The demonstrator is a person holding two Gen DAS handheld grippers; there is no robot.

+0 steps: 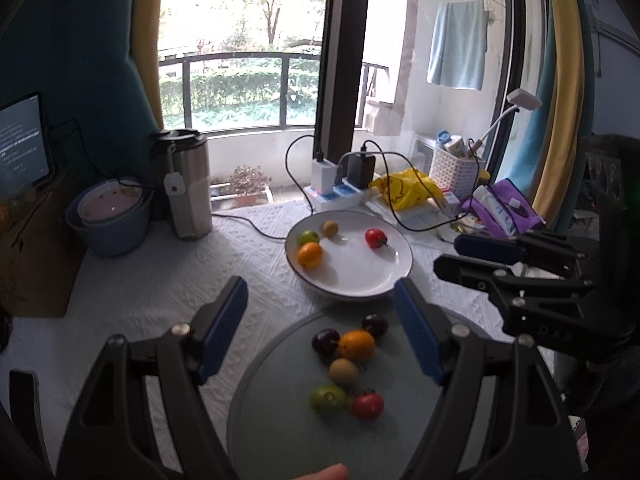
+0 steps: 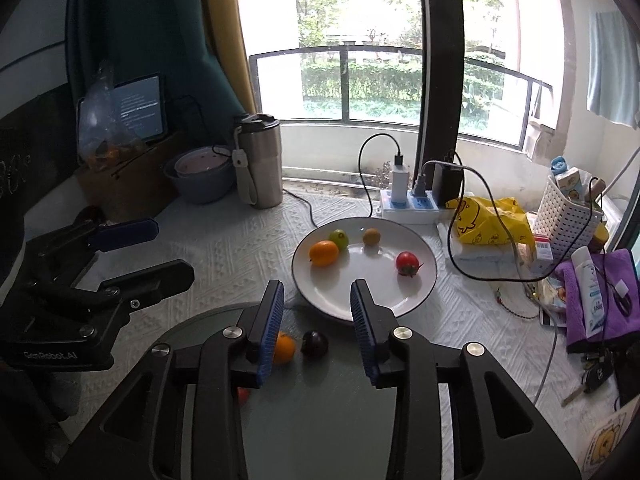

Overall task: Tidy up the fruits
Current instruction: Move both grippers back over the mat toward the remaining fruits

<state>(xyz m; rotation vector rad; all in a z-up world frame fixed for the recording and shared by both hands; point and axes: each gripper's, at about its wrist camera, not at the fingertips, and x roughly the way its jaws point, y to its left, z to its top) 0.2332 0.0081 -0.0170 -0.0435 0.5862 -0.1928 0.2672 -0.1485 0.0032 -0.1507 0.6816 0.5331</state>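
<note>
While both claws (image 1: pixel 320 308) (image 2: pixel 318 300) gape empty, white plate (image 1: pixel 360 276) holds four fruits

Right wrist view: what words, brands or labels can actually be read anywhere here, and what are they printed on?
"GenRobot.AI": on the black body of the left hand-held gripper.
Dark tablet screen leaning by the curtain: lines of pale text, too small to read.
White squeeze tube with blue print on the purple cloth: lettering blurred, not readable.
Yellow plastic bag: only a duck drawing, no words.
</note>
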